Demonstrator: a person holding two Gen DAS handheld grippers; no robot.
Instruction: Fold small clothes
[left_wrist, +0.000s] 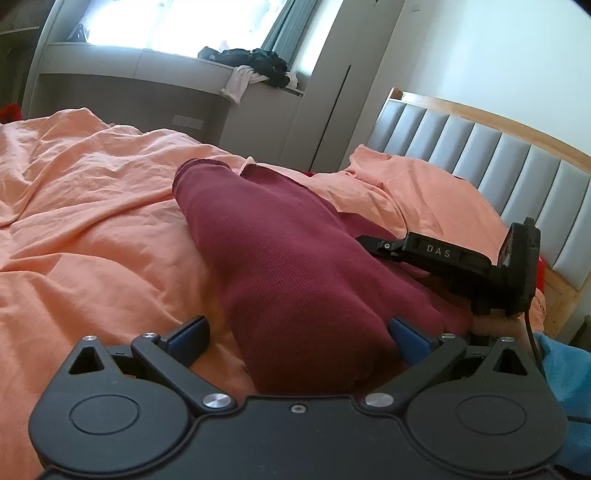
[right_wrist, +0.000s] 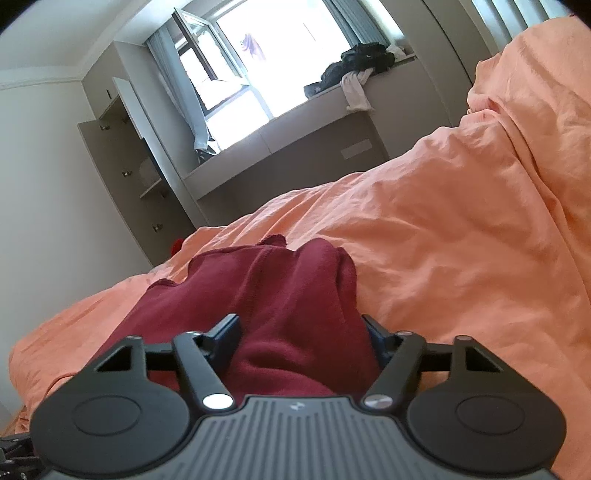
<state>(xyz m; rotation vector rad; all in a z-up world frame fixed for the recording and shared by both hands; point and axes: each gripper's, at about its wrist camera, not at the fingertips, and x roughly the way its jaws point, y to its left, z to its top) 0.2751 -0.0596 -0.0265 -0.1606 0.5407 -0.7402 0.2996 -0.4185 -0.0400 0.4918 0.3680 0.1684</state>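
**On the bed: maroon cloth between both claws**

On the orange sheet (left_wrist: 92, 206) lies a maroon garment (left_wrist: 280, 266), bunched into a long ridge that runs away from the left claw (left_wrist: 299, 338). No box, basket or drawer holding clothes shows in either view; the nearest thing to a holder is the window ledge (left_wrist: 177, 62), which bears a heap of dark and white clothes (left_wrist: 258, 66).

Much is hidden. The near end of the garment drops out of sight behind the left claw's body, so how it ends there cannot be told. Its far hem shows as two raw edges. The right claw (right_wrist: 301, 338) appears in the left view only from the side, its tips lost in the cloth. A blue fabric at the right edge of the left view is cut off. The headboard (left_wrist: 498, 158) is partly blocked by a pillow (left_wrist: 399, 184) in the same orange.

The left claw's fingers stand wide apart, with the maroon ridge lying between them and pressing against the right pad (left_wrist: 408, 339); the left pad (left_wrist: 188, 339) is clear of the cloth. The right claw's fingers are also spread, and a thick fold of the garment fills the gap between them, touching both pads.
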